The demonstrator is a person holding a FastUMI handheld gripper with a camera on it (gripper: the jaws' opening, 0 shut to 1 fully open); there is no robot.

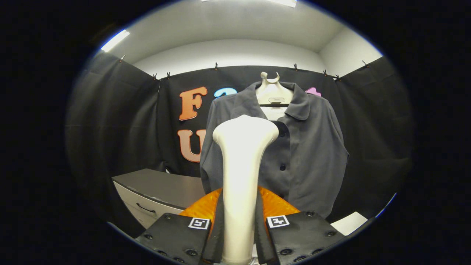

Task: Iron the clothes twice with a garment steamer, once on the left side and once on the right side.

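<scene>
Black cloth (121, 121) hung as the booth's wall from about nine o'clock round to three, pinned along its top edge with small clips (216, 66). Above it ran a white wall (228, 51) and ceiling (235, 22), with a lit strip lamp (114, 40) at eleven o'clock. A grey drawer cabinet (154, 195) stood at eight o'clock.

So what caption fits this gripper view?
Gripper shut on a white garment steamer, raised before a grey shirt on a hanger.
</scene>
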